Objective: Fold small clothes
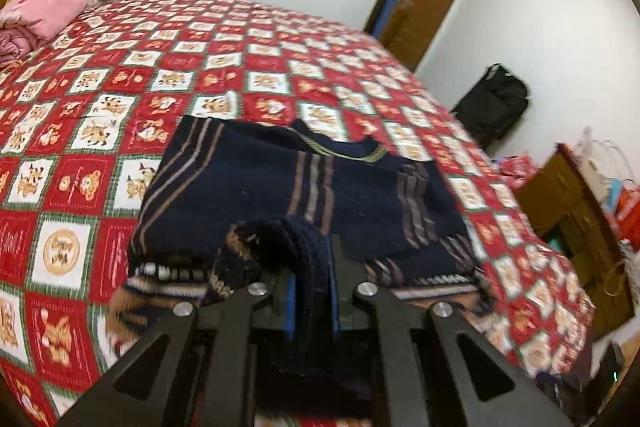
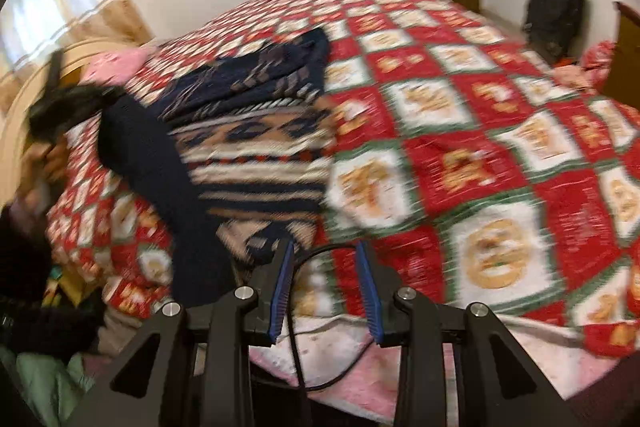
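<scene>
Navy sweater half folded on the bed

The left gripper [image 1: 312, 291] is clamped on a fold of the navy patterned sweater [image 1: 280, 179], which lies on the red checked quilt [image 1: 120, 99]. The right gripper [image 2: 326, 287] hangs with its jaws apart and empty, just beside the sweater's hem.

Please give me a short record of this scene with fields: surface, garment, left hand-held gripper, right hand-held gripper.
surface: bed with red checked quilt
garment: dark navy knitted sweater with tan stripes, lying partly folded on the quilt
left hand-held gripper: shut on a fold of the sweater
right hand-held gripper: open, nothing between its pads, above the quilt's edge beside the sweater
</scene>
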### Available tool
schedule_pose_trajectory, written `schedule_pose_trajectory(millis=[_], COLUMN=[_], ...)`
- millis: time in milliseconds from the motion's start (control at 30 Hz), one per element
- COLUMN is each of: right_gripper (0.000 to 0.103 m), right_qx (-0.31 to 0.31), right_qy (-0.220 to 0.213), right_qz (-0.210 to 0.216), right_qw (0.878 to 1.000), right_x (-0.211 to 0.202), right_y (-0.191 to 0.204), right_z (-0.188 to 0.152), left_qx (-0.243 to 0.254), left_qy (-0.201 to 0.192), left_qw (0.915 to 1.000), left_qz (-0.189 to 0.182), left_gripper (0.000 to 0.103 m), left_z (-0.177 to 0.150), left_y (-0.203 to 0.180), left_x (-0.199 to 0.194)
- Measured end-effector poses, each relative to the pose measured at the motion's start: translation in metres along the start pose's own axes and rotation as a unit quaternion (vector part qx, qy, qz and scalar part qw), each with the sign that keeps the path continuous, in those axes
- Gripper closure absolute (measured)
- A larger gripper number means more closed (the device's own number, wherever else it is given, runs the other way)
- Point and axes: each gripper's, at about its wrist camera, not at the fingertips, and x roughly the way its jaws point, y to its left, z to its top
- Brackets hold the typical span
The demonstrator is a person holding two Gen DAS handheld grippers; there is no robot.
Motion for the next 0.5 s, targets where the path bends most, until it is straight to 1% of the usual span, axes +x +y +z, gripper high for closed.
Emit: schedule_pose_trajectory(millis=[67,100,167,233,367,467,500], right_gripper=[0.069,0.069,0.069,0.069,0.069,0.069,0.069], right_qx=[-0.013,-0.024,-0.050,-0.082,-0.142,-0.166,-0.167], right_qy=[0.020,0.031,0.047,0.055,0.073,0.069,0.067], right_qz=[0.014,0.017,0.031,0.040,0.053,0.035,0.037], right_qw=[1.000,0.999,0.997,0.994,0.986,0.983,0.983], right_x=[0.013,0.020,0.031,0.036,0.044,0.044,0.043], right_y=[0.008,0.013,0.025,0.039,0.063,0.070,0.072], right_z=[-0.005,-0.007,-0.011,-0.014,-0.017,-0.013,-0.010], left_qx=[0.011,0.012,0.010,0.013,0.027,0.027,0.027], left_qy=[0.015,0.026,0.038,0.043,0.051,0.050,0.050], left_qw=[0.9995,0.9992,0.9988,0.9985,0.9976,0.9977,0.9978], left_qz=[0.024,0.028,0.028,0.032,0.037,0.035,0.035], left_gripper=[0.090,0.090,0.090,0.090,0.090,0.090,0.090], left_z=[0.001,0.001,0.002,0.001,-0.004,-0.004,-0.004], left_y=[-0.003,-0.003,-0.004,-0.005,-0.009,-0.008,-0.008], left_x=[0.017,0.027,0.037,0.043,0.047,0.047,0.047])
